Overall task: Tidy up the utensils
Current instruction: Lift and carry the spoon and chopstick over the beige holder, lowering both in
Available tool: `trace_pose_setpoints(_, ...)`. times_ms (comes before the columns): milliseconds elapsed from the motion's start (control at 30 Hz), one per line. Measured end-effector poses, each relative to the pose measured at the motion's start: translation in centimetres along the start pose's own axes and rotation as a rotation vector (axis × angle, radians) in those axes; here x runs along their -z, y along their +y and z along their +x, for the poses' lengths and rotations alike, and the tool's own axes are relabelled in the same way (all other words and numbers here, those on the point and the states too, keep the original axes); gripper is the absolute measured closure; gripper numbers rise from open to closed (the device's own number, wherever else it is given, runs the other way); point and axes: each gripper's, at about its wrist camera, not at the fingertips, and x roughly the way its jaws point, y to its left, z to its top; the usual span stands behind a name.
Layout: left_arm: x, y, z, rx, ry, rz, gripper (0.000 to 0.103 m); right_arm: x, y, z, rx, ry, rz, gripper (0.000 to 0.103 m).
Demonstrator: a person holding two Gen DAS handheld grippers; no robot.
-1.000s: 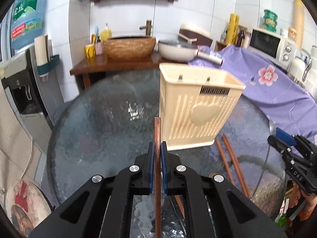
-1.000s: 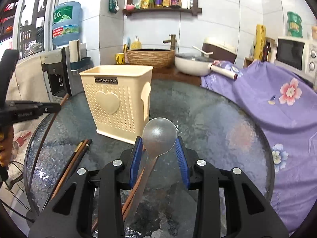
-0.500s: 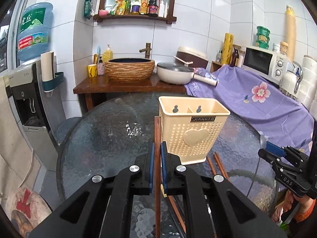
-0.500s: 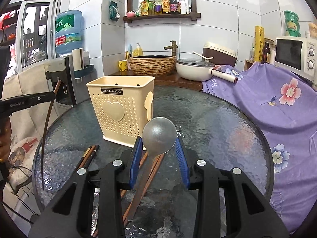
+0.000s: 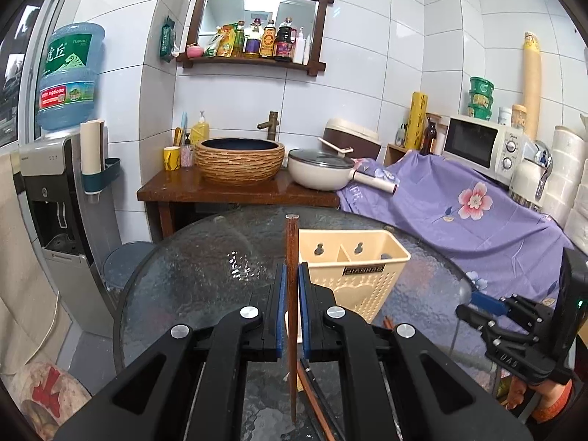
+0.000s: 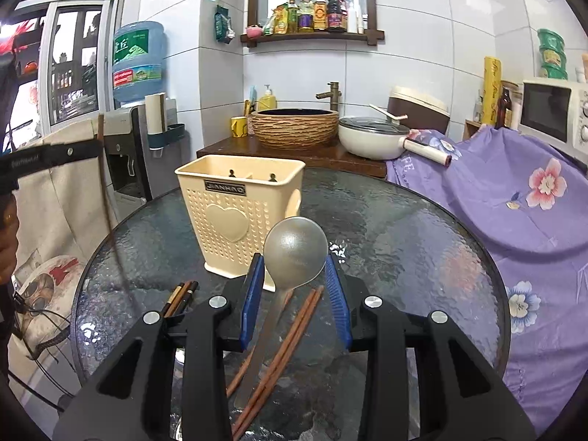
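Observation:
My left gripper (image 5: pixel 290 286) is shut on a brown chopstick (image 5: pixel 292 250) that stands upright between its pads, above the table. Just beyond and to the right stands the cream utensil holder (image 5: pixel 371 286), its two compartments open at the top. My right gripper (image 6: pixel 294 275) is shut on a metal spoon (image 6: pixel 296 253), pads against the bowl, handle hanging down toward the table. The holder (image 6: pixel 239 217) stands just ahead of it, to the left. Loose chopsticks (image 6: pixel 290 345) lie on the glass under the right gripper, and another pair (image 6: pixel 180 297) lies to the left.
The round glass table (image 6: pixel 404 257) ends at a dark rim. A purple flowered cloth (image 6: pixel 514 202) covers the counter on the right, with a microwave (image 5: pixel 477 143). Behind are a wooden stand with a woven basin (image 5: pixel 239 161), a white pan (image 5: pixel 319 172) and a water dispenser (image 5: pixel 55 198).
My left gripper has risen and drawn back with the chopstick, so the holder now sits lower and its open top shows. The right gripper with the spoon has hardly moved.

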Motion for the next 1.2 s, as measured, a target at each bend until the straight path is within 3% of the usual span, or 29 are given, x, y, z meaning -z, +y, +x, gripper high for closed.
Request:
trace_pose_setpoints(200,-2.8,-0.5,-0.3,0.034,-0.029,-0.008,0.096,-2.6,1.1,0.8,-0.026,-0.019,-0.013,0.068)
trace_pose_setpoints(400,-7.4,-1.5,-0.6,0.093,-0.043,-0.016,0.097,-7.7,1.8,1.6,-0.032,-0.07,-0.017,0.068)
trace_pose_setpoints(567,-12.7,-2.3,-0.4,0.085,-0.1,-0.036,0.096,-13.2,2.2,2.3,0.017,-0.145,-0.021,0.068)
trace_pose_setpoints(733,-15.9,-2.6,1.3,0.074,-0.134,-0.076,0.097,-17.0,2.3,3.8,0.081,-0.191,-0.015,0.068)
trace_pose_setpoints(900,-15.4,-2.7,3.7,0.019,-0.155,-0.078,0.097,-17.2,2.8,6.3,0.14,-0.22,-0.037,0.068)
trace_pose_setpoints(1067,-12.0,-2.3,6.1,-0.017,-0.134,-0.057,0.096,-13.8,3.4,9.0,0.186,-0.221,-0.072,0.068)
trace_pose_setpoints(1200,-9.5,-2.1,7.6,-0.002,-0.084,-0.054,0.097,-11.3,3.7,10.3,0.189,-0.211,-0.085,0.068)
